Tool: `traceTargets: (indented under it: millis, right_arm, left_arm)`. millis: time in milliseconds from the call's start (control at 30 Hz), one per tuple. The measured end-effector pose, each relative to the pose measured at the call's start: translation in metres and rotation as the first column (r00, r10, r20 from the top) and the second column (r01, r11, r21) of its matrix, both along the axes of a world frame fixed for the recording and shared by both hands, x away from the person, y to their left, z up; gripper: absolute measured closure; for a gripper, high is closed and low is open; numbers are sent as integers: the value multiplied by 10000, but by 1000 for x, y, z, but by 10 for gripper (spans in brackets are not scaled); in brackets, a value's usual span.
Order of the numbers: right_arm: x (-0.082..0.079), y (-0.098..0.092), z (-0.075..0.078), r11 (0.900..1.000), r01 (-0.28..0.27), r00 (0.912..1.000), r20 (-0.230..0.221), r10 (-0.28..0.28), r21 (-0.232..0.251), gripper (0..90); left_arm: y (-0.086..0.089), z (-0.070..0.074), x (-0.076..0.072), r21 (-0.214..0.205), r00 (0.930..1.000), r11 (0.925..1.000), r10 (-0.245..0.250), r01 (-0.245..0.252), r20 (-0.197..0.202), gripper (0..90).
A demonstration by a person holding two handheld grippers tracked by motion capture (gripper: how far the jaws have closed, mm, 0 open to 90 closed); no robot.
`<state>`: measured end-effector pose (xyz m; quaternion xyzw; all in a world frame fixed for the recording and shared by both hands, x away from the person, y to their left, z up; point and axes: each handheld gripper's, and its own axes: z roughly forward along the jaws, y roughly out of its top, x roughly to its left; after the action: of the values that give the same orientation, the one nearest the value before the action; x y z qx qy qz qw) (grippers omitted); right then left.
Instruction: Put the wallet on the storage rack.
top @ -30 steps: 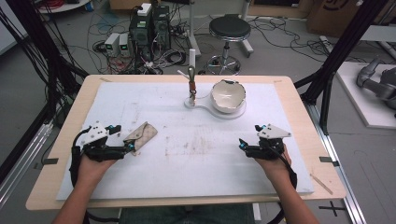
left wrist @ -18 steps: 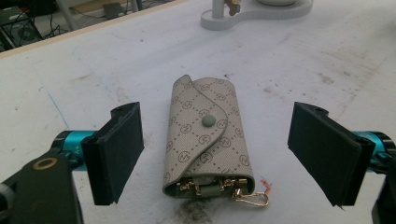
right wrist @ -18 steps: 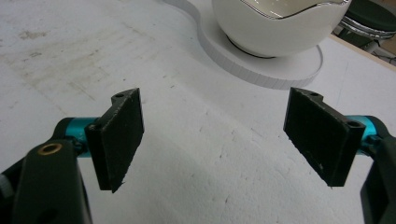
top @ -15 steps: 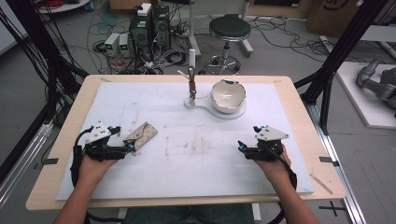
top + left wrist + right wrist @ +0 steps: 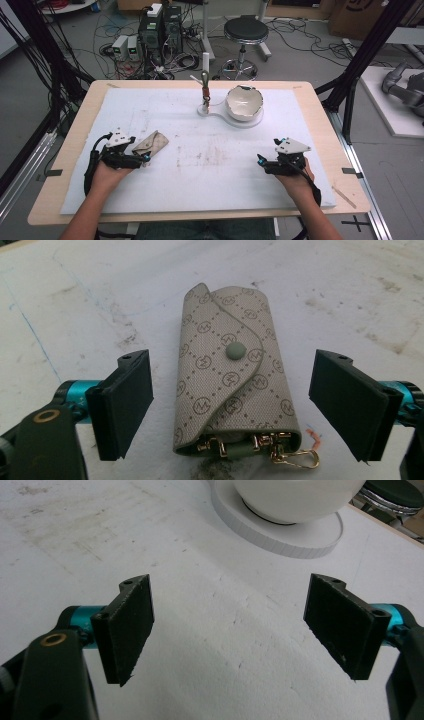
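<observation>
The key pouch (image 5: 235, 372) lies flat on the white mat (image 5: 200, 150), well left of the bowl (image 5: 244, 101), between the left gripper (image 5: 232, 405)'s spread jaws. Right gripper (image 5: 227, 630) gapes empty. Risk: closing unevenly could skid the pouch; dangling clips (image 5: 295, 457) may snag

My desk (image 5: 325, 130) was pale wood under a stained white mat (image 5: 165, 107). Beyond its far edge a round black stool (image 5: 246, 30) stood on the grey floor (image 5: 310, 55), beside computer boxes (image 5: 160, 27) and tangled cables (image 5: 107, 40). Black frame posts (image 5: 367, 50) rose past both far corners.
</observation>
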<state>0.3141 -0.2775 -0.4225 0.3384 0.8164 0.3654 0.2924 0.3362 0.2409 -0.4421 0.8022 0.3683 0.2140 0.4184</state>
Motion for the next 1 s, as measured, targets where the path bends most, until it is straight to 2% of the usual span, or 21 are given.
traceTargets:
  millis: [33,67,100,167,300,533,567,600,633,1000]
  right_arm:
    - [-2,-2,-1,10000,14,10000,17,-14,58,207]
    - [-2,-2,-1,10000,14,10000,17,-14,58,207]
    - [-2,-3,-1,10000,47,10000,15,-47,77,207]
    - [-2,-4,-1,9999,62,10000,12,-62,88,207]
    - [-1,-2,-2,10000,-7,10000,-7,7,60,206]
    - [-3,-2,-3,10000,-68,10000,-55,68,61,207]
    - [-2,-3,-3,9999,-37,10000,-51,37,99,207]
    - [-2,-3,-3,9999,-37,10000,-51,37,99,207]
    - [-1,-2,-3,9999,-42,10000,-82,42,101,207]
    - [-2,-2,-3,9999,-121,9999,-38,121,94,207]
  left_arm:
    - [-2,-3,3,175,9999,9998,-3,5,-159,177]
    - [-2,-3,3,175,9999,9998,-3,5,-159,176]
    - [-3,-6,5,418,9994,9991,6,9,-359,176]
    - [-3,-8,6,513,9990,9987,41,-18,-452,177]
    - [-5,-13,9,870,9952,9962,99,-14,-974,173]
    - [-4,-14,9,793,9944,9968,92,-8,-1048,173]
    - [-4,-14,9,741,9945,9972,-36,114,-1047,227]
    - [-3,-13,9,660,9939,9974,-222,295,-1082,227]
    - [-3,-13,8,617,9934,9975,-261,331,-1114,273]
    - [-2,-11,8,561,9920,9975,-368,438,-1209,327]
